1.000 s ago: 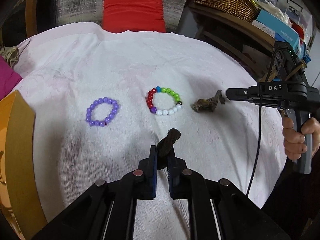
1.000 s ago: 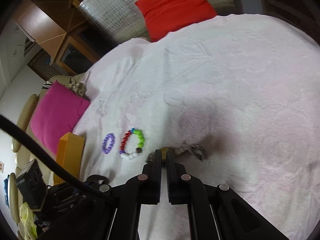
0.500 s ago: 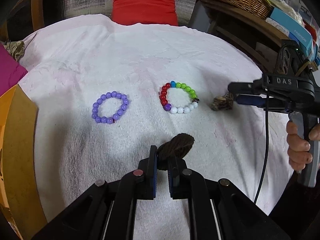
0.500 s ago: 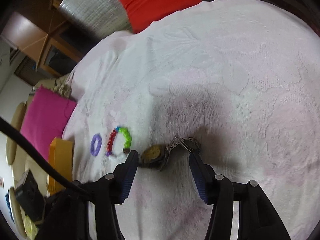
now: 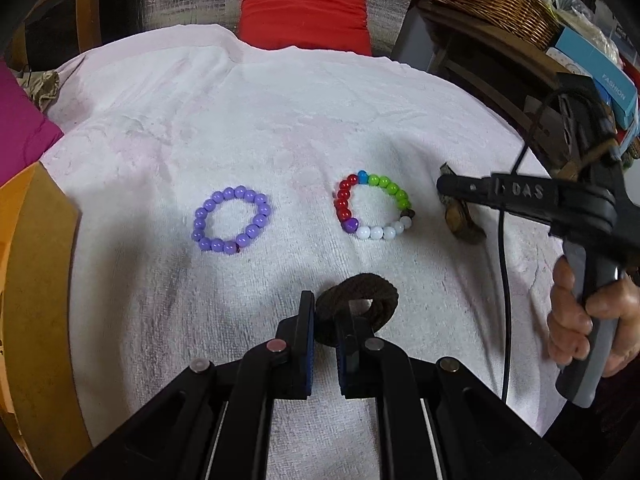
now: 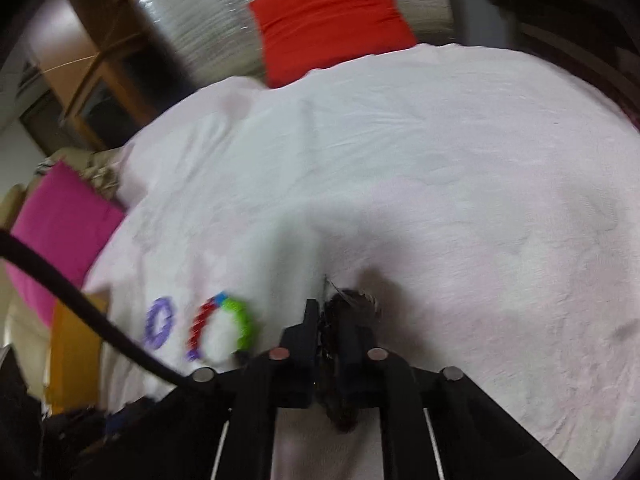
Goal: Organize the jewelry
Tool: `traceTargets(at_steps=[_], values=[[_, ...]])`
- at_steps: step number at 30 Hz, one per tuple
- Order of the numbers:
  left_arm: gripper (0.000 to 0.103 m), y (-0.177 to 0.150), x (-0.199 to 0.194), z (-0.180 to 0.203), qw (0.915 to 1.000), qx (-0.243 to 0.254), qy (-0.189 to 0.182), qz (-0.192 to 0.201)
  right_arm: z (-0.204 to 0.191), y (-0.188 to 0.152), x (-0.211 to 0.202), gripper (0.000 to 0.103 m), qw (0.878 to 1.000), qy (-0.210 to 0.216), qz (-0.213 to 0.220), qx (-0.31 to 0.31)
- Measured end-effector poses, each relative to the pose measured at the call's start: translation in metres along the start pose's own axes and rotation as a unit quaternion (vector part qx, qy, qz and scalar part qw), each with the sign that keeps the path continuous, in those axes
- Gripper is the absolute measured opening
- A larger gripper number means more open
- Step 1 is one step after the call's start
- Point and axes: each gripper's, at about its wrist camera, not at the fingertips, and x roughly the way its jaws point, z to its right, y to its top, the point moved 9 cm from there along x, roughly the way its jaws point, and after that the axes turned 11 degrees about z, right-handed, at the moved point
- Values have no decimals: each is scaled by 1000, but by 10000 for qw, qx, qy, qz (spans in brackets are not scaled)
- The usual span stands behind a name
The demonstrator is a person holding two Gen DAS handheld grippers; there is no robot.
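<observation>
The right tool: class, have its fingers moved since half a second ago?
Yes. The right tool was spread wide on either side of the watch on the white towel; now its fingers have closed in on the watch.

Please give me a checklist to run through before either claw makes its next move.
1. Left claw clamped on the dark brown ring: ok.
2. Right claw shut on the watch: ok, though blurred.
3. Watch lifted off the white towel: cannot tell.
4. Purple bracelet lying flat, apart from the others: ok.
5. Multicolour bracelet not touched by either claw: ok.
</observation>
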Motion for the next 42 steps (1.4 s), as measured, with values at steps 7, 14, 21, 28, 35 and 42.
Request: traceTargets(at_steps=[7,14,21,28,35,42], values=[[9,7,-10,-3,9998,-78,20,189,-9,3,-23,8,9990,409,144,-125],[9,15,-18,-10,9988,-111,189,444,-14,14,-54,6,9954,842,454,48],[9,27,-26,-2,9973,-33,170,720,-12,28,-75,6,9924,889,846,2],[9,31,-39,13,9956,37,119,932,-13,26,-85,6,9918,738,982,-344],[9,29,-48,18,9944,72,174,1045,-29,21,-101,6,9882,383,1164,-920],[9,28,-61,15,9929,-13,251,1162,-44,20,-119,6,9806,141,1413,-1350]])
